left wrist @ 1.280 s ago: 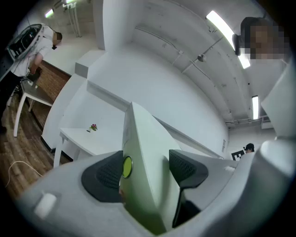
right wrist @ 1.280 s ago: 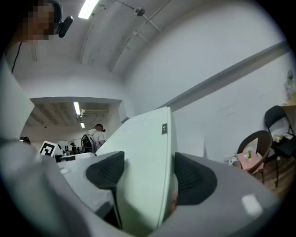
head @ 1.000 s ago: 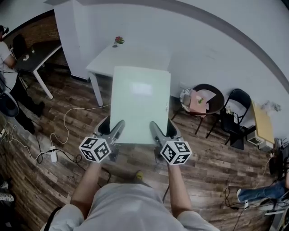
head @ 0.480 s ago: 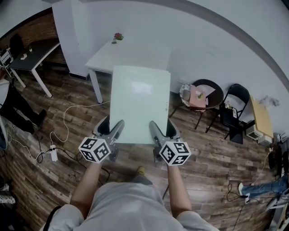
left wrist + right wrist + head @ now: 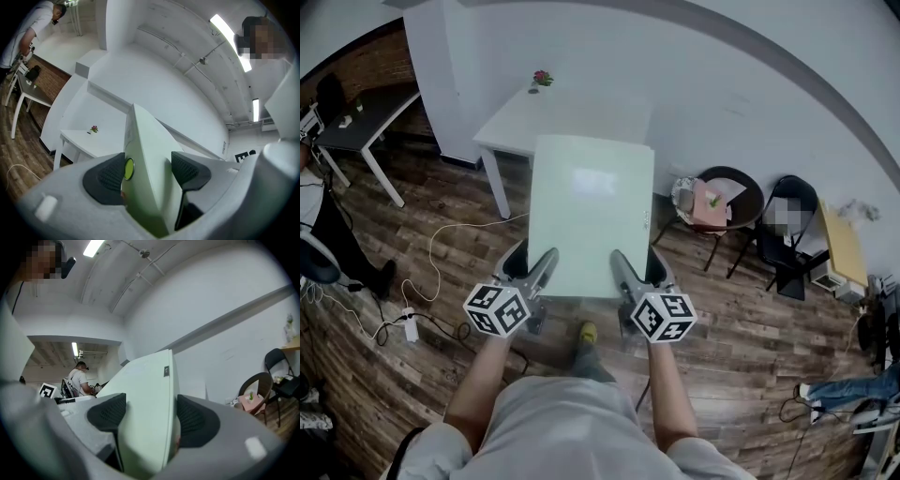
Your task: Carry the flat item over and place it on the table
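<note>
A pale green flat board (image 5: 591, 214) is held level in front of me, above the wooden floor. My left gripper (image 5: 541, 273) is shut on its near left edge and my right gripper (image 5: 623, 273) is shut on its near right edge. In the left gripper view the board (image 5: 150, 173) stands edge-on between the dark pads (image 5: 110, 176). In the right gripper view the board (image 5: 147, 404) fills the gap between the pads (image 5: 197, 420). A white table (image 5: 562, 112) stands ahead by the wall, its near part hidden behind the board's far end.
A small potted flower (image 5: 542, 79) sits at the white table's far left. A round dark chair with pink items (image 5: 719, 202) and a folding chair (image 5: 792, 234) stand to the right. A dark desk (image 5: 361, 117) is at the left. Cables (image 5: 441, 253) lie on the floor.
The view has shifted slightly toward the white table; my foot shows below the board. Both grippers keep the same hold on the board. The person at the far left has moved.
</note>
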Demonstrator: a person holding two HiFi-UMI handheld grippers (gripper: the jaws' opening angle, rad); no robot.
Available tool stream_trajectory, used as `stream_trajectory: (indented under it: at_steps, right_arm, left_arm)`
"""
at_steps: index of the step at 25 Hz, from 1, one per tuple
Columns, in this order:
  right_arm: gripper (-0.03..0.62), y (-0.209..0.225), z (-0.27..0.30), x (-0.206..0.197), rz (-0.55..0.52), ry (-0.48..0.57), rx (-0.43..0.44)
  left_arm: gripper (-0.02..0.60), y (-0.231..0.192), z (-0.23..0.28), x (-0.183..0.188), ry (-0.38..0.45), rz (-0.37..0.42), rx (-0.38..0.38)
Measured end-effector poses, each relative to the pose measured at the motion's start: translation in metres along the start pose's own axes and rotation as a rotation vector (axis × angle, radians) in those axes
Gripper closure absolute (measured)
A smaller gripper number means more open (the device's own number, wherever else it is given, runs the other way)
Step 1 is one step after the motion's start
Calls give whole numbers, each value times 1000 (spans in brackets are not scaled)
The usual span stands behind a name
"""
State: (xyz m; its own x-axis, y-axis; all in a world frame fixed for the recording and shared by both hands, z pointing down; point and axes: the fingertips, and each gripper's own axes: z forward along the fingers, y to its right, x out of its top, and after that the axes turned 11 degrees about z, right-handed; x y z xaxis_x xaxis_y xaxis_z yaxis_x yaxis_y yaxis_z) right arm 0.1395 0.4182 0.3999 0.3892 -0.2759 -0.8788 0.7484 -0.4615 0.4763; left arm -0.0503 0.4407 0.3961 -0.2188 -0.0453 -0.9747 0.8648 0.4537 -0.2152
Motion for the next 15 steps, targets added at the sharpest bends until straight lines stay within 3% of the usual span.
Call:
stream_trajectory:
  at_steps: [15]
  right_arm:
    - [258,82,110,17,31,-47,-9]
  left_arm:
    - [278,-58,121,-20,-49,-20,29]
